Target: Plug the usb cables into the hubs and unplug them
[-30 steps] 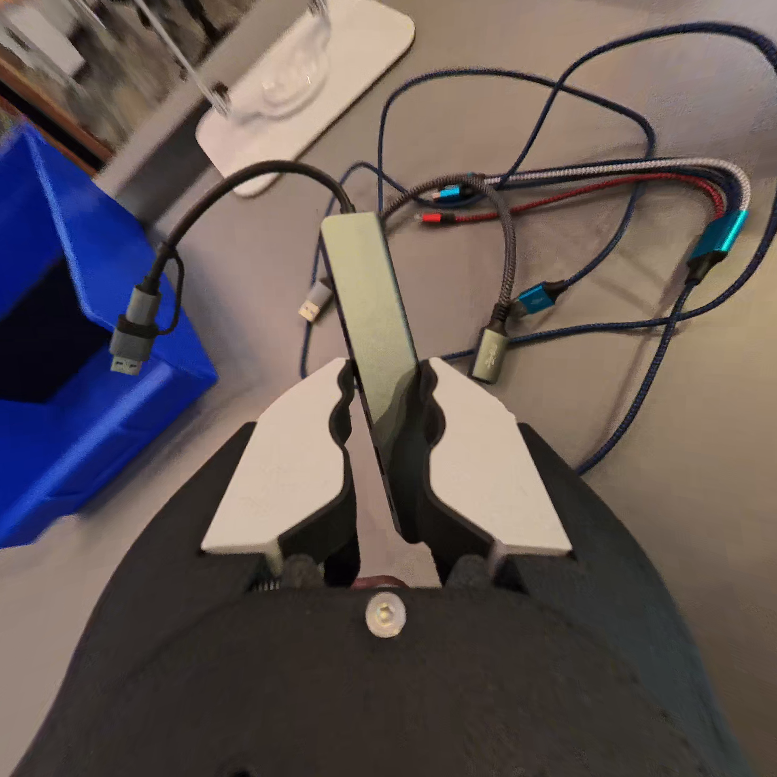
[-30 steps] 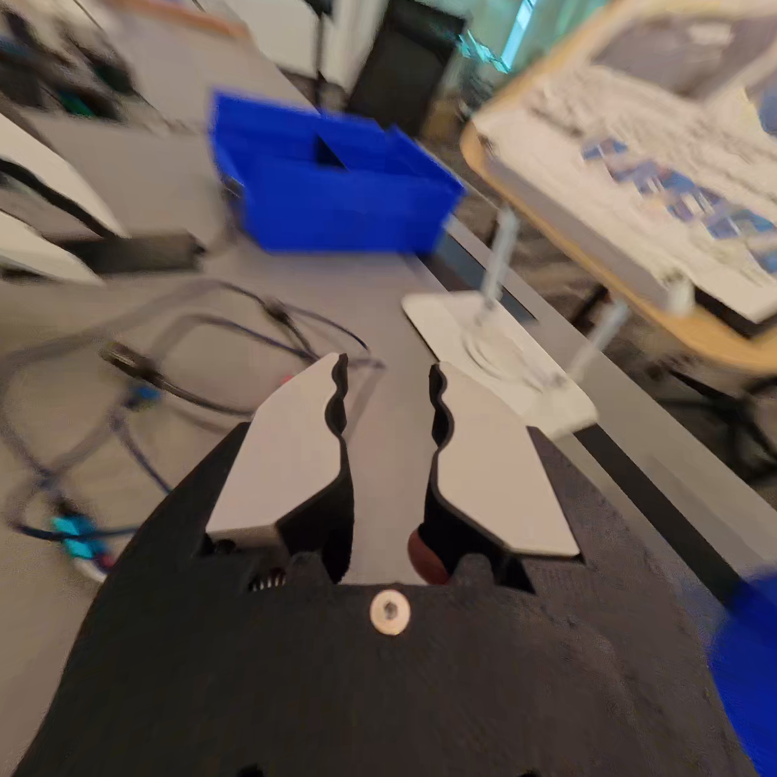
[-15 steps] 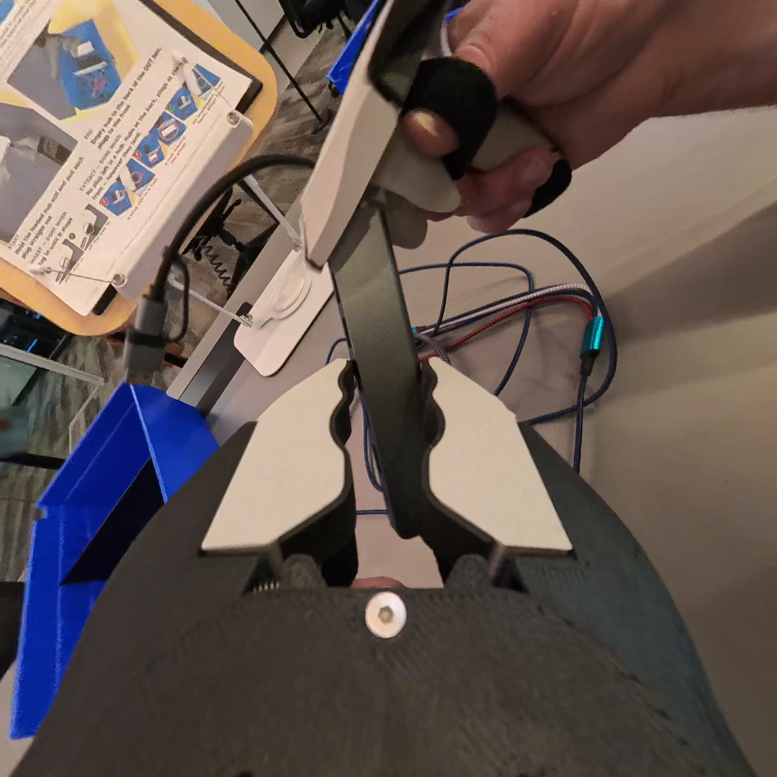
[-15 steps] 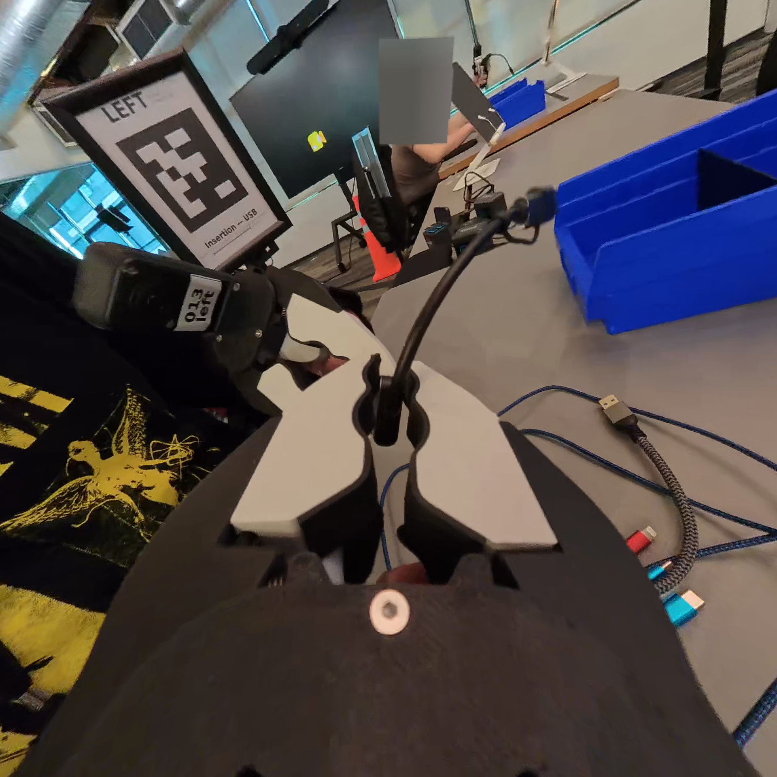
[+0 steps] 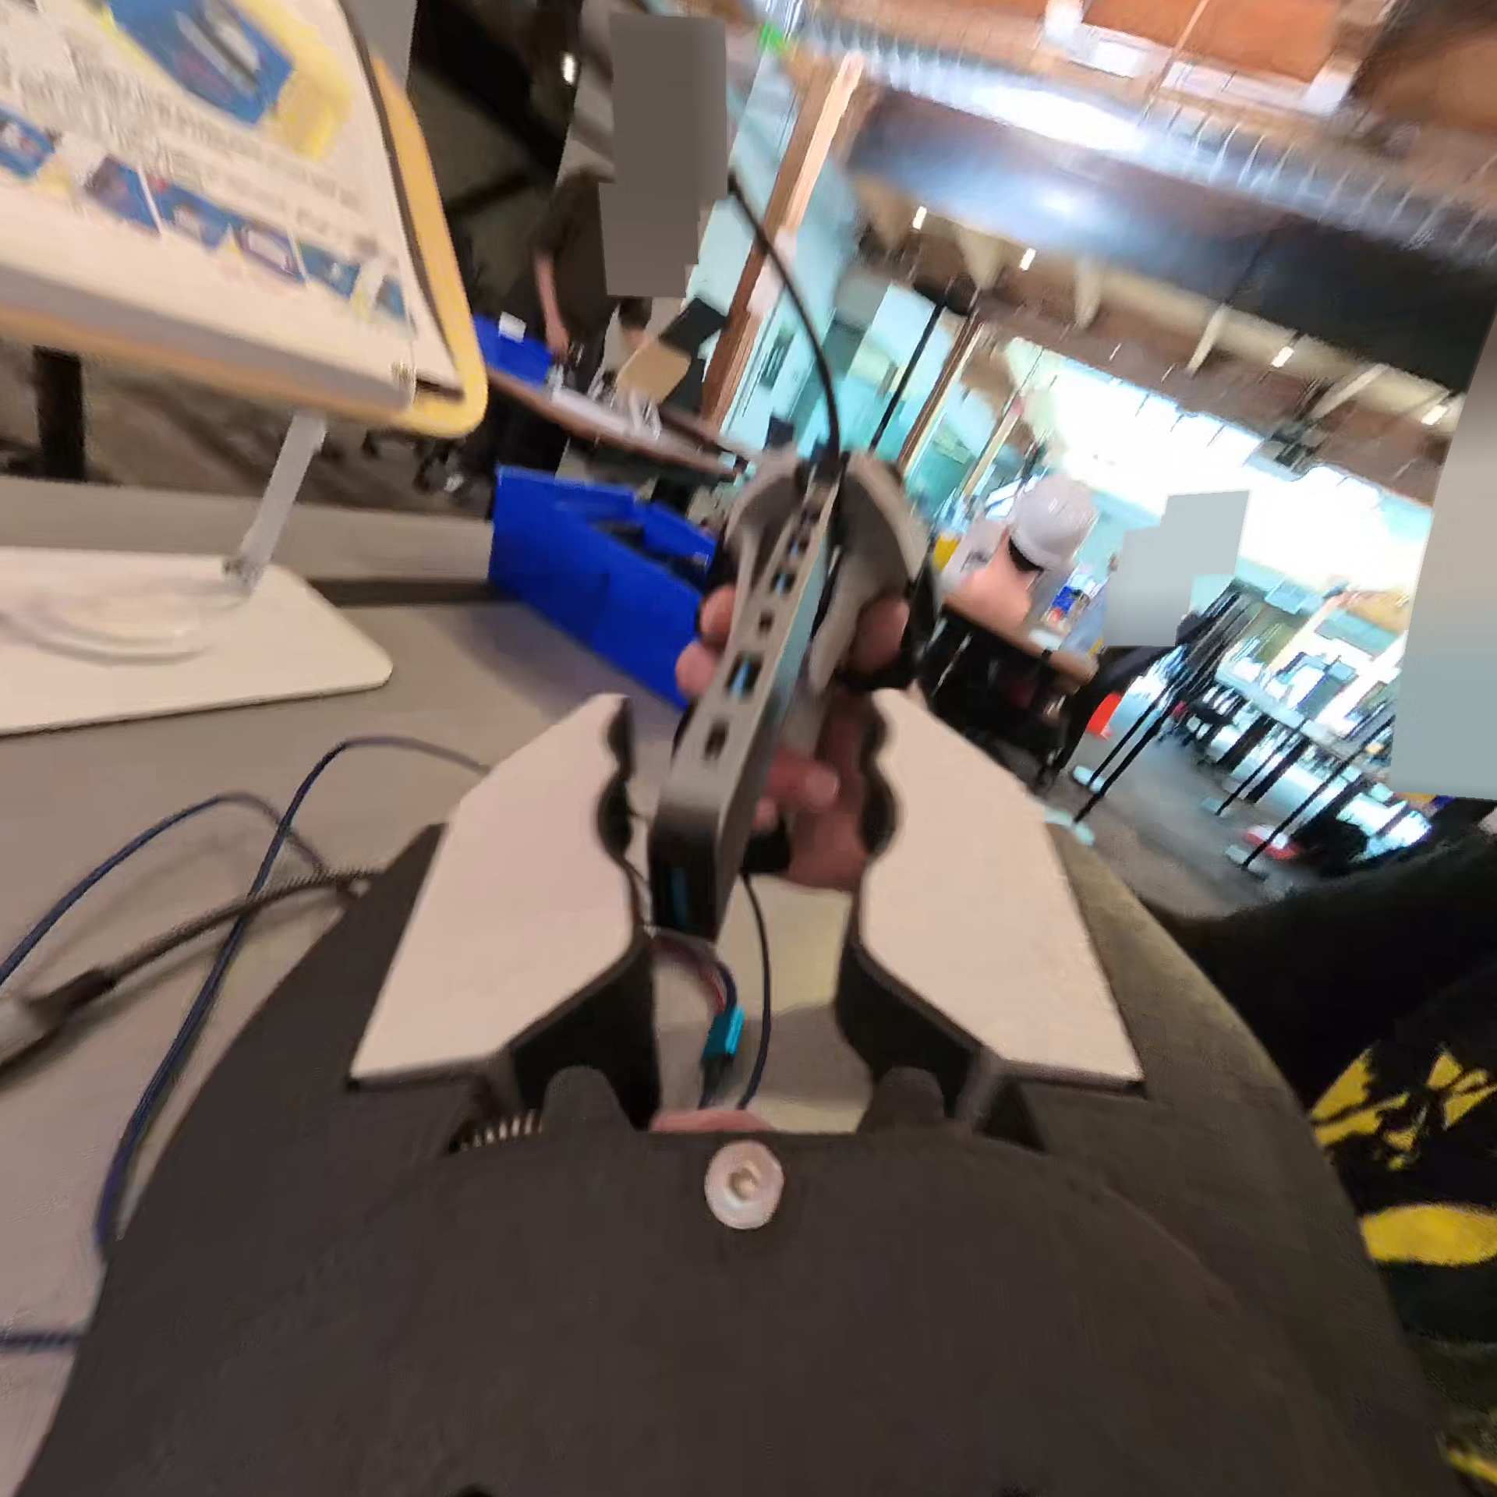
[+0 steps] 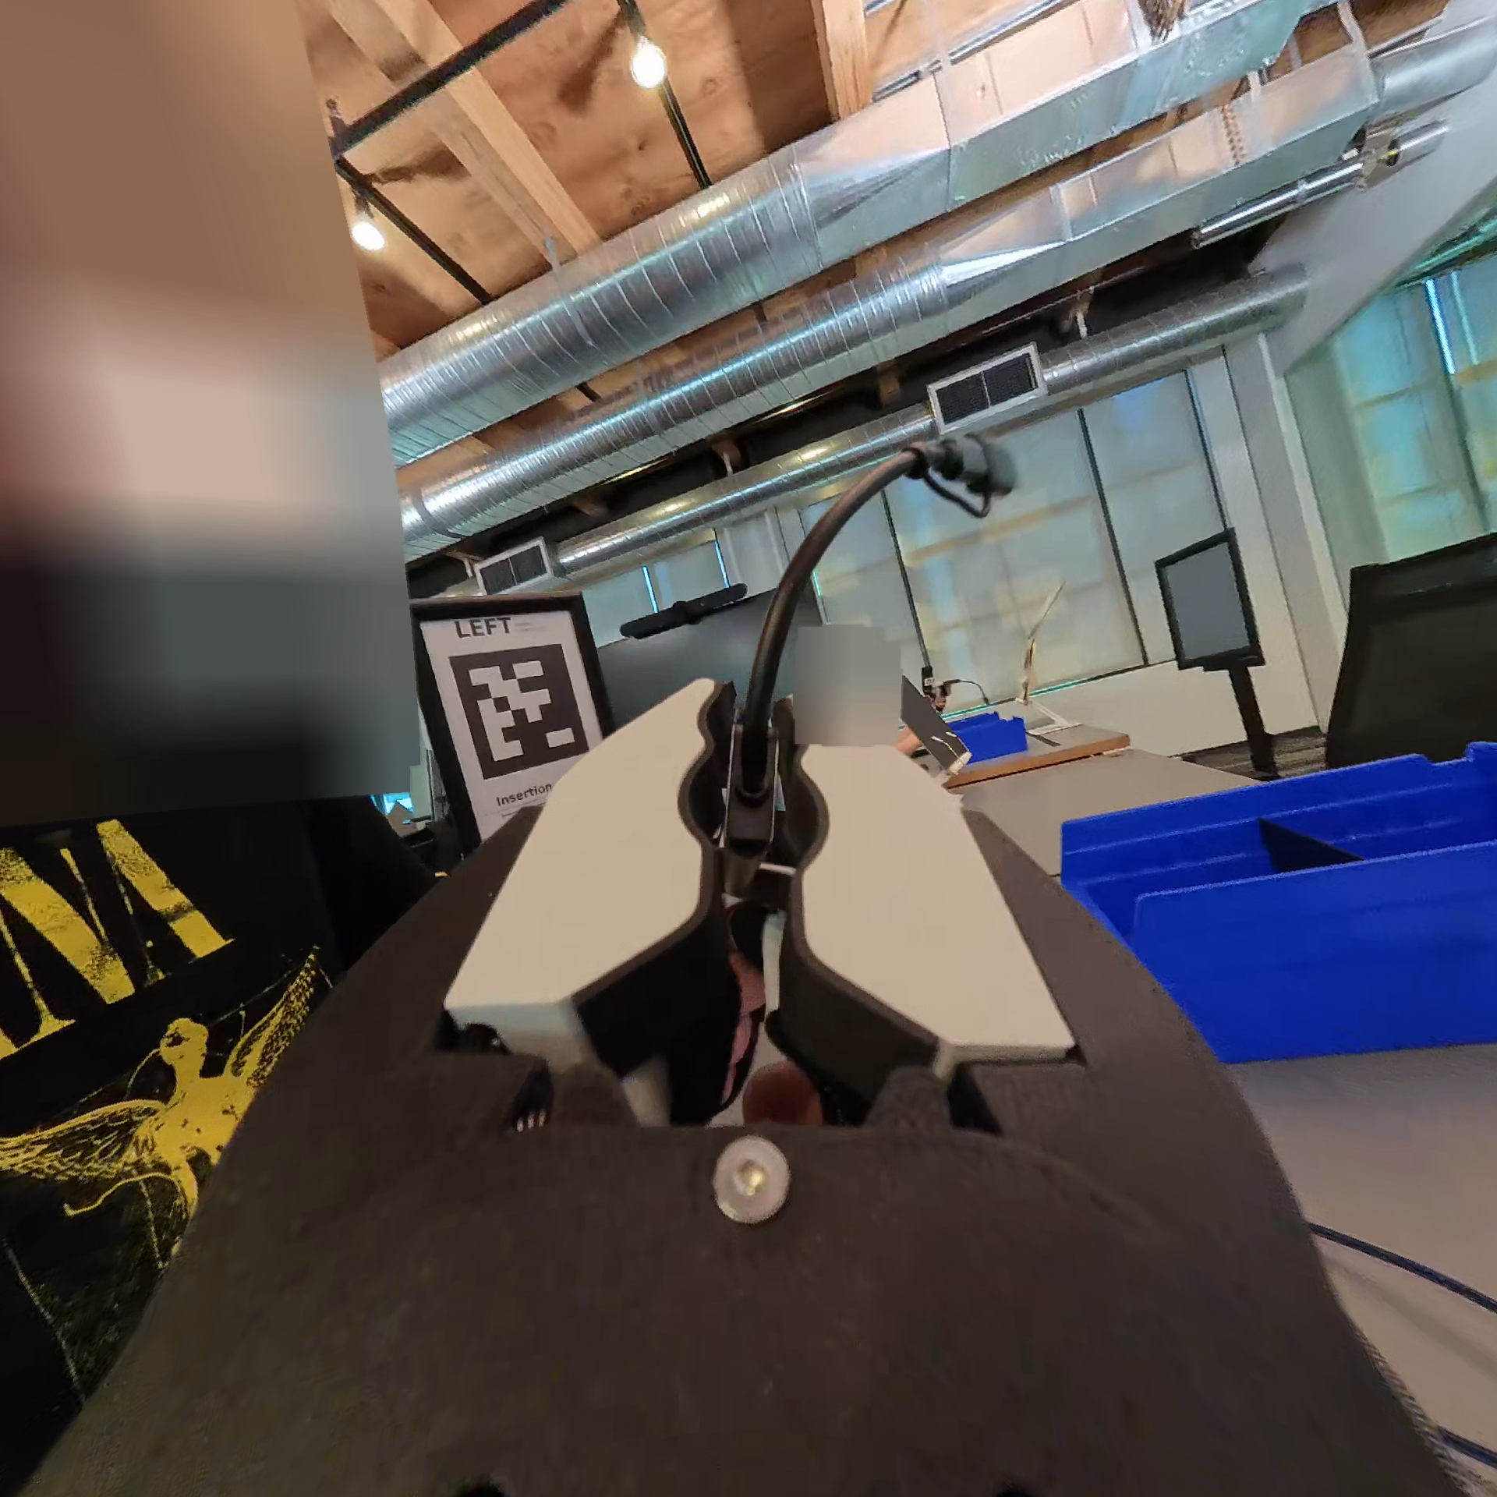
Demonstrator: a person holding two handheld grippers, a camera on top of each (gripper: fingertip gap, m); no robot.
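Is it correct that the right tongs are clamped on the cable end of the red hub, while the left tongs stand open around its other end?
Not quite: the hub is dark grey, not red, as the left wrist view shows. The right tongs do clamp its cable end, and the left tongs stand open around the other end.

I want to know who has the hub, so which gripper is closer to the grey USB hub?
Right. The right gripper is shut on the cable end of the grey USB hub. The left gripper is open: the hub's free end sits between its fingers, unpressed.
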